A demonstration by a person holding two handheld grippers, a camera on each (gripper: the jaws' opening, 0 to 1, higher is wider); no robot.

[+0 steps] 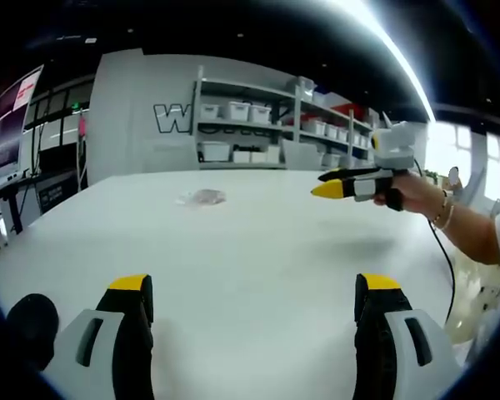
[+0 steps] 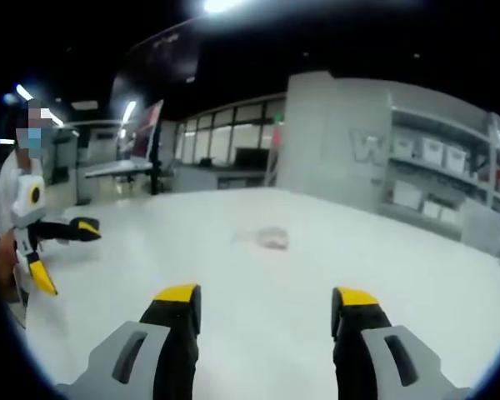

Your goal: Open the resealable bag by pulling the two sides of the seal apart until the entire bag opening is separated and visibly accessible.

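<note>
A small clear resealable bag with something pinkish inside lies flat on the white table, far from both grippers. My left gripper hovers over the near part of the table, jaws wide apart and nothing between them. The right gripper comes in from the right, held in a person's hand, level with the bag and well to its right. In the right gripper view the bag lies ahead at mid-table beyond my open, unladen right gripper. The left gripper shows at the left, jaws spread.
Grey shelves with white bins stand behind the table against a wall with a large letter W. A black cable hangs from the right gripper past the table's right edge. Desks and screens fill the far room.
</note>
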